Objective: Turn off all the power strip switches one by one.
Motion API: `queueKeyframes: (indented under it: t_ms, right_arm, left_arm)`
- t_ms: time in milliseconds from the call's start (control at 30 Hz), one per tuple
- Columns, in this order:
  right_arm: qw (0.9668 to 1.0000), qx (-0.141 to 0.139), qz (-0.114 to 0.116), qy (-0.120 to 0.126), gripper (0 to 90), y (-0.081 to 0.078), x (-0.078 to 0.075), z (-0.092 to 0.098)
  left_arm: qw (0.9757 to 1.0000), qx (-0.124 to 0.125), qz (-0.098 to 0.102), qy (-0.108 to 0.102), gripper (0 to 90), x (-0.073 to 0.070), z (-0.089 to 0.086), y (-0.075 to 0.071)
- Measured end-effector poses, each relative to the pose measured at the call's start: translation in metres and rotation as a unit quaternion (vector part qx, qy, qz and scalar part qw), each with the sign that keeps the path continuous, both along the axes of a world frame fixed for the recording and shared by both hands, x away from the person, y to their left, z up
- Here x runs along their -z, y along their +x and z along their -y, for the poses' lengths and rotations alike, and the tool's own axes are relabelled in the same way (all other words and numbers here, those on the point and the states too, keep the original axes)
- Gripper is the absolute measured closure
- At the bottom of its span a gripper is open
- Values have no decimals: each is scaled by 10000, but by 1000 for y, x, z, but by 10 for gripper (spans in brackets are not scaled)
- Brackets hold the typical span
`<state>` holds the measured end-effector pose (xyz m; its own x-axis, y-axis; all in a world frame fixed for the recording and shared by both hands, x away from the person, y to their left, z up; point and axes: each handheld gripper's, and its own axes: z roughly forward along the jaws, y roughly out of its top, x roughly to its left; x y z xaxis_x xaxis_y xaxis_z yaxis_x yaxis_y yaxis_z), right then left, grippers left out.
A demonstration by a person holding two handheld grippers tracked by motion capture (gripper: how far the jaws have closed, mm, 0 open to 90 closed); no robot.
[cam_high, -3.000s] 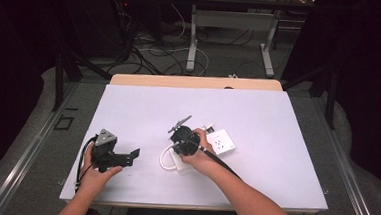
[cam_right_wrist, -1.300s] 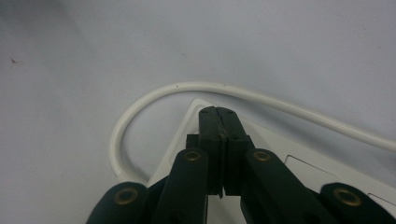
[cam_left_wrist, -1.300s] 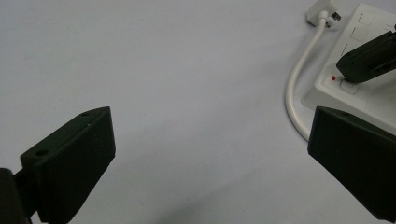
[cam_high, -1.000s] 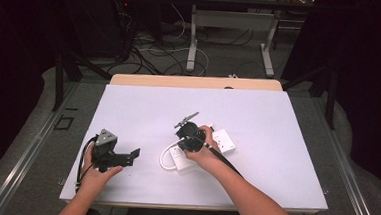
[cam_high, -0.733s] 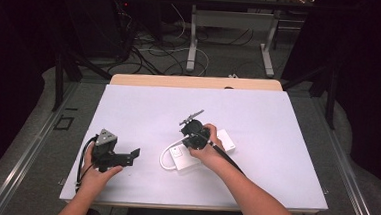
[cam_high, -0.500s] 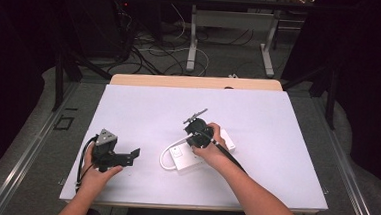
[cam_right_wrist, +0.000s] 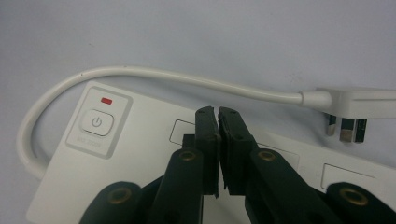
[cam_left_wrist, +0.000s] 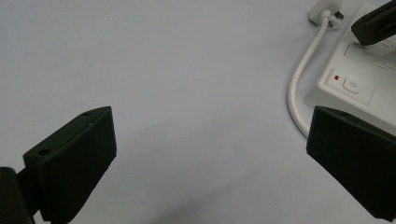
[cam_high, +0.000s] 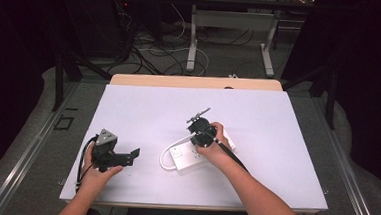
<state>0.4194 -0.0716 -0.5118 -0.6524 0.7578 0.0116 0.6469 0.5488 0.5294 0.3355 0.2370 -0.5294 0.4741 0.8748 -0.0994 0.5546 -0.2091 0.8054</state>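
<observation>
In the high view, one white power strip (cam_high: 191,156) lies near the middle of the white table (cam_high: 143,104), its one cable (cam_high: 164,158) looping off its left end. The right gripper (cam_high: 201,124) sits over the strip, held in the right hand (cam_high: 215,144); the left gripper (cam_high: 125,157) rests well apart to the left, in the left hand (cam_high: 96,174), jaws pointing toward the strip. In the left gripper view, its two black jaws stand wide apart over bare table with nothing between them; the power strip (cam_left_wrist: 359,88) lies at the right edge with one power button (cam_left_wrist: 351,85), one red light (cam_left_wrist: 336,78) and the plug (cam_left_wrist: 326,11) beyond. In the right gripper view, the right gripper (cam_right_wrist: 218,122) has its two jaws pressed together, gripping nothing, hovering above the strip (cam_right_wrist: 135,158). One button (cam_right_wrist: 95,123) and one red light (cam_right_wrist: 106,100) sit at the strip's left end; the cable (cam_right_wrist: 187,78) arcs to one three-pin plug (cam_right_wrist: 355,105) lying on the table.
</observation>
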Motion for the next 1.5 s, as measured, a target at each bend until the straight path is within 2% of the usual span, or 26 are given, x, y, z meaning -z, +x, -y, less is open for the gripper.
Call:
queueKeyframes:
  t_ms: [133,167,333,367,433,567,600,700,933,967,1000,1133,1167,1233,1300,1400,1500]
  right_arm:
    - [10000,-73,38,-29,875,2,2,3]
    - [10000,2,1,-22,875,2,2,3]
    - [10000,35,-77,34,873,2,2,3]
    - [9999,48,-54,86,869,2,3,2]
    - [10000,-72,7,22,867,2,3,2]
    - [10000,-66,-6,41,867,2,3,2]
    - [10000,-5,-76,50,867,2,3,2]
    - [10000,-70,-2,44,866,2,3,2]
    - [10000,-86,-14,37,867,2,3,2]
    - [10000,32,-72,30,867,0,3,1]
    - [10000,32,-72,30,867,0,3,1]
    - [10000,-27,20,35,868,0,4,0]
    - [9999,-125,38,-41,900,0,3,1]
    - [9999,-44,40,-116,900,0,5,0]
    - [10000,4,20,-54,900,-1,5,0]
    - [9999,-73,79,-44,900,0,6,2]
    - [10000,32,49,78,900,0,7,2]
  left_arm:
    - [10000,-9,-1,-11,16,0,0,0]
    - [10000,-6,17,-8,16,0,0,0]
    - [10000,-6,10,-7,18,0,0,0]
    - [10000,-5,11,-7,18,0,0,0]
    - [10000,-6,10,-8,18,0,0,0]
    - [10000,-6,2,5,17,0,0,0]
    - [10000,-1,13,9,18,0,0,0]
    - [10000,0,14,13,18,0,0,0]
    - [10000,-18,-5,8,18,0,0,0]
    - [10000,-10,6,-4,18,0,0,0]
    - [10000,1,17,14,18,0,0,0]
    - [10000,-10,21,5,18,0,0,0]
    - [10000,-5,23,10,18,0,0,0]
    - [10000,-11,10,10,18,0,0,-1]
    - [10000,-14,10,11,18,0,0,-1]
    - [10000,-21,7,3,18,0,0,0]
    - [10000,-19,13,15,18,0,0,0]
